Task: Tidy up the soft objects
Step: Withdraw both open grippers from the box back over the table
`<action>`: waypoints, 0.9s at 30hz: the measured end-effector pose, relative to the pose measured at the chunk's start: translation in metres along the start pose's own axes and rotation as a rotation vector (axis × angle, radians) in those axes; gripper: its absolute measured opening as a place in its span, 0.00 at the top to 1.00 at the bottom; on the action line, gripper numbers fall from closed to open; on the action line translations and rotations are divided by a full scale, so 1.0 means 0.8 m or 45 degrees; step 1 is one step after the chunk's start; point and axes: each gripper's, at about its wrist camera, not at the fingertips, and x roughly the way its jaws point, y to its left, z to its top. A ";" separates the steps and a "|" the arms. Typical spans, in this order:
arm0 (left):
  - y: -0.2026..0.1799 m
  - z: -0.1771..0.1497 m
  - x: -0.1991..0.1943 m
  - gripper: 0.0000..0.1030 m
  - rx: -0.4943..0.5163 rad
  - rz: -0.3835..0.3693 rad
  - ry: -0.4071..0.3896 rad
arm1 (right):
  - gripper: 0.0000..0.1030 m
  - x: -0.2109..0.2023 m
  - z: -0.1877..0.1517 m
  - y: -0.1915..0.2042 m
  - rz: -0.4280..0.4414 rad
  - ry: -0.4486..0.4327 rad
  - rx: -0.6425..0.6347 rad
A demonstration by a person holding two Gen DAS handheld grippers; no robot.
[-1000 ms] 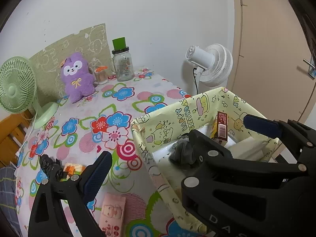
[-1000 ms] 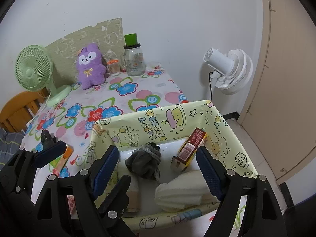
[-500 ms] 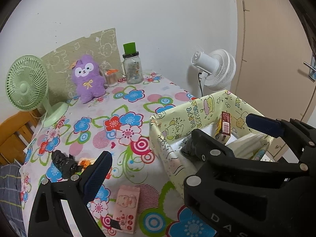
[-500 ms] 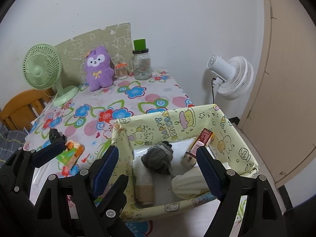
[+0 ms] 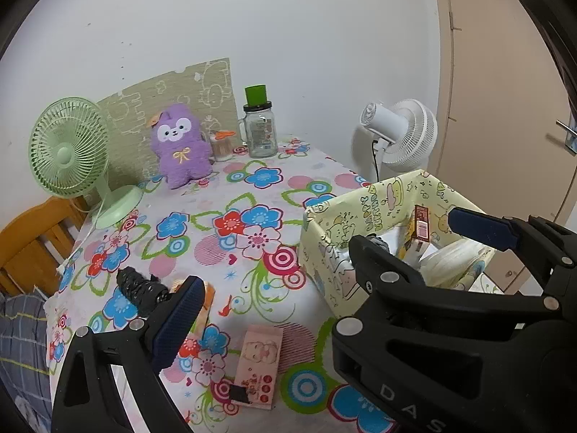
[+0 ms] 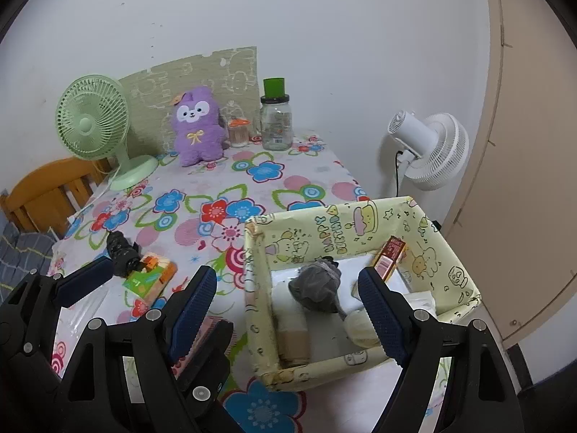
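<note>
table: floral cloth, runs back to the wall.
box: yellow cartoon-print, at the table's near right corner; holds a grey sock ball, a cream roll and a red carton.
plush: purple, upright at the far wall, between green fan and jar.
right gripper: fingers spread wide, empty, above the box.
left gripper: fingers wide apart, empty, over the table beside the box.

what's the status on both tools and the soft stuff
Left tool open, empty. Right tool open, empty, above yellow box. Grey sock ball in box; purple plush at table's far end. Nothing blocking.
</note>
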 end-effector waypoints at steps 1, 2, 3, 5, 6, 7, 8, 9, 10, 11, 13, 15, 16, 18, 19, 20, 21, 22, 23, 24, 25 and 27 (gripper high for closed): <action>0.002 -0.001 -0.001 0.04 -0.003 0.001 -0.001 | 0.19 -0.002 0.000 0.003 0.002 -0.003 -0.004; 0.004 -0.002 -0.003 0.04 -0.006 0.003 -0.004 | 0.19 -0.003 -0.001 0.005 0.004 -0.006 -0.008; 0.006 -0.003 -0.005 0.04 -0.008 0.004 -0.006 | 0.19 -0.004 0.000 0.008 0.005 -0.008 -0.010; 0.010 -0.006 -0.009 0.04 -0.013 0.009 -0.012 | 0.19 -0.006 -0.001 0.013 0.008 -0.012 -0.017; 0.011 -0.007 -0.011 0.04 -0.014 0.010 -0.014 | 0.19 -0.008 -0.002 0.016 0.010 -0.014 -0.021; 0.014 -0.008 -0.012 0.04 -0.016 0.012 -0.016 | 0.19 -0.009 -0.002 0.019 0.011 -0.016 -0.024; 0.016 -0.009 -0.013 0.04 -0.019 0.014 -0.018 | 0.19 -0.010 -0.003 0.022 0.012 -0.018 -0.027; 0.018 -0.011 -0.015 0.04 -0.022 0.015 -0.021 | 0.19 -0.010 -0.003 0.024 0.012 -0.019 -0.029; 0.020 -0.012 -0.017 0.04 -0.023 0.016 -0.022 | 0.19 -0.012 -0.004 0.026 0.012 -0.020 -0.032; 0.023 -0.014 -0.018 0.04 -0.025 0.016 -0.022 | 0.19 -0.014 -0.005 0.030 0.014 -0.020 -0.035; 0.027 -0.017 -0.021 0.04 -0.026 0.019 -0.027 | 0.19 -0.015 -0.006 0.034 0.017 -0.019 -0.037; 0.031 -0.020 -0.024 0.04 -0.032 0.026 -0.031 | 0.19 -0.017 -0.008 0.040 0.020 -0.020 -0.043; 0.033 -0.022 -0.026 0.04 -0.035 0.029 -0.033 | 0.19 -0.018 -0.010 0.043 0.023 -0.020 -0.047; 0.037 -0.025 -0.029 0.04 -0.039 0.033 -0.034 | 0.19 -0.019 -0.012 0.049 0.029 -0.021 -0.052; 0.039 -0.027 -0.030 0.04 -0.041 0.038 -0.036 | 0.19 -0.020 -0.014 0.052 0.031 -0.023 -0.053; 0.041 -0.030 -0.032 0.04 -0.043 0.041 -0.038 | 0.19 -0.020 -0.015 0.055 0.031 -0.020 -0.050; 0.043 -0.031 -0.033 0.04 -0.036 0.041 -0.038 | 0.19 -0.021 -0.017 0.057 0.032 -0.015 -0.048; 0.046 -0.033 -0.033 0.04 -0.038 0.042 -0.036 | 0.19 -0.021 -0.019 0.060 0.036 -0.007 -0.047; 0.049 -0.035 -0.034 0.04 -0.041 0.041 -0.034 | 0.19 -0.021 -0.019 0.063 0.037 -0.004 -0.047; 0.051 -0.037 -0.035 0.04 -0.045 0.040 -0.034 | 0.19 -0.021 -0.020 0.066 0.037 -0.003 -0.049; 0.054 -0.039 -0.036 0.04 -0.049 0.040 -0.035 | 0.19 -0.022 -0.021 0.069 0.039 -0.004 -0.053; 0.059 -0.043 -0.038 0.04 -0.056 0.043 -0.037 | 0.17 -0.023 -0.025 0.078 0.043 -0.013 -0.068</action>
